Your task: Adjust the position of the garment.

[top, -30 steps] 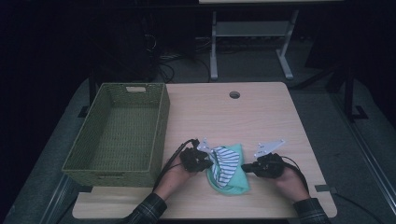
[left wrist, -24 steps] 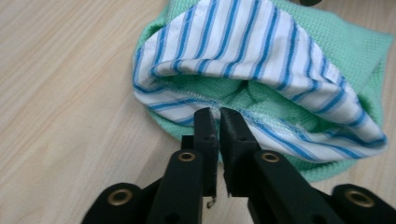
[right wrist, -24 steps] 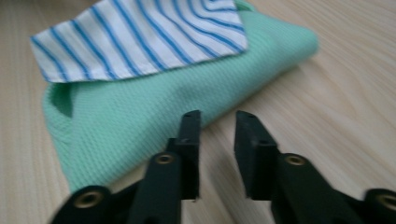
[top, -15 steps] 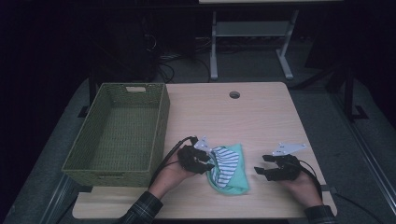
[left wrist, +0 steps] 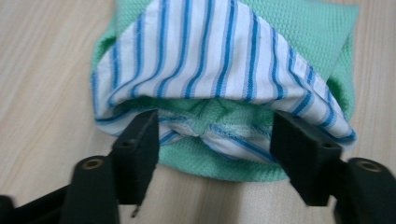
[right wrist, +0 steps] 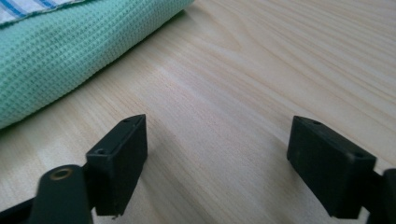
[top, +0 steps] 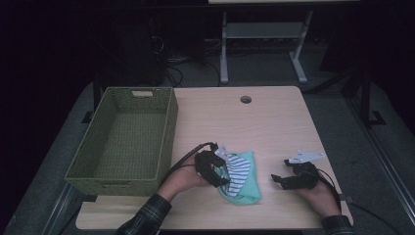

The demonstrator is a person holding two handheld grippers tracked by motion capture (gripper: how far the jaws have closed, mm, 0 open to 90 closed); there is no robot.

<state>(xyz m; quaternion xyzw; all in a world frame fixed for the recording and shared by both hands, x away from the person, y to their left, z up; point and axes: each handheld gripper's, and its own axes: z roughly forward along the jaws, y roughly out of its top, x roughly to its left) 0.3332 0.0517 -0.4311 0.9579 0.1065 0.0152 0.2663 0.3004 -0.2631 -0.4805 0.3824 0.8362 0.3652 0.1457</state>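
Seen from above: a folded bundle of cloths, a green waffle-weave cloth (top: 247, 188) wrapped under a blue-striped white cloth (top: 238, 172), lying near the front edge of the wooden table (top: 264, 122), well right of an empty woven basket (top: 128, 137). Left gripper (top: 222, 178) at the bundle's left edge, jaws just opened, standing apart on either side of the folded hem without pressing it. Right gripper (top: 276, 180) off to the right over bare wood, jaws likewise just opened, nothing between them. Probably a fold just released. Best done by drawing both grippers back level and slowly, keeping jaw tips clear of the loose striped edge so the fold stays put.
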